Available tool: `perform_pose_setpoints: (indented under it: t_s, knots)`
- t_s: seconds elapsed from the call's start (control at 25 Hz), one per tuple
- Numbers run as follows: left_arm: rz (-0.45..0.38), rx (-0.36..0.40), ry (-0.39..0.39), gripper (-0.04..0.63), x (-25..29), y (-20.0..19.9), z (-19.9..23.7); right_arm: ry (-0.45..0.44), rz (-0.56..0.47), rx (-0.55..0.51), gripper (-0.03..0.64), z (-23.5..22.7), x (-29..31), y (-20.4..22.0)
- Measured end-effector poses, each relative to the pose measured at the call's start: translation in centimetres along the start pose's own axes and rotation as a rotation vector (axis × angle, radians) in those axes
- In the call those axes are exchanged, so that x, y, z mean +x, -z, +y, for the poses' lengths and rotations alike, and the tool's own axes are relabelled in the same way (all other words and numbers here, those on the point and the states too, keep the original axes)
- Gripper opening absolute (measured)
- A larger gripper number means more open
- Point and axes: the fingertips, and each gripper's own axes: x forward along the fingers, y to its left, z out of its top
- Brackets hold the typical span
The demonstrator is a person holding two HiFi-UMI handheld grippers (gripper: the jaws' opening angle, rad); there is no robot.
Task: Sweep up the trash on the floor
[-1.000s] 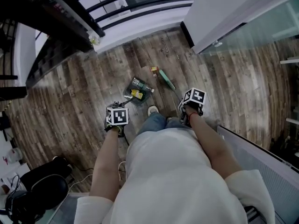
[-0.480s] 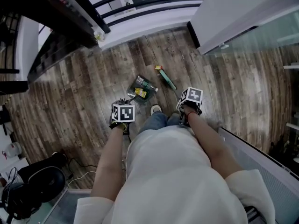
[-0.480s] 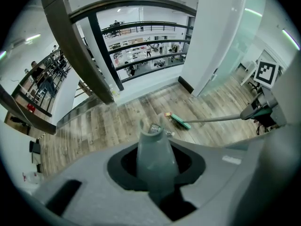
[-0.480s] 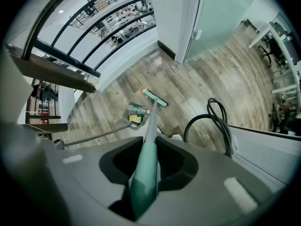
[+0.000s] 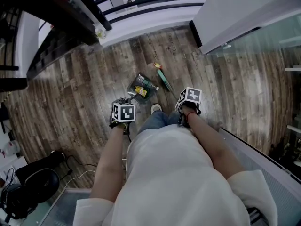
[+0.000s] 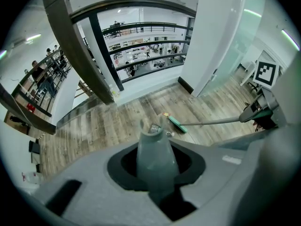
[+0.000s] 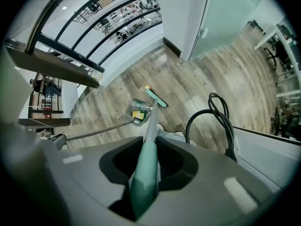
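A grey long-handled dustpan [image 5: 141, 86] stands on the wood floor and holds yellow and green trash [image 5: 139, 91]. My left gripper [image 5: 123, 115] is shut on its grey handle [image 6: 155, 159]. My right gripper [image 5: 189, 101] is shut on the green broom handle [image 7: 146, 168]. The green broom head [image 5: 163, 79] rests on the floor just right of the pan. A small yellow and red scrap [image 5: 156, 66] lies loose beyond the broom head's far end. In the right gripper view the pan [image 7: 139, 113], the broom head [image 7: 156, 98] and the scrap [image 7: 146, 86] lie in a row.
A white wall with a dark baseboard [image 5: 195, 32] and a glass partition [image 5: 263, 36] close off the right. A dark railing [image 5: 70, 18] runs along the back. A shoe [image 5: 155, 108] stands near the pan. A black bag and cables [image 5: 37, 178] lie at the lower left.
The broom head has edged a little closer to the dustpan. My left gripper has shifted slightly right with the pan handle. Both stay shut on their handles.
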Motion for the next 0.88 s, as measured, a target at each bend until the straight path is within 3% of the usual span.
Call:
perform_pose_setpoints:
  t_s: [0.88]
  knots:
    - [0.0, 0.006, 0.01, 0.091, -0.5, -0.5, -0.4, -0.042, 0.087, -0.149, 0.097, 1.4, 0.1, 2.7]
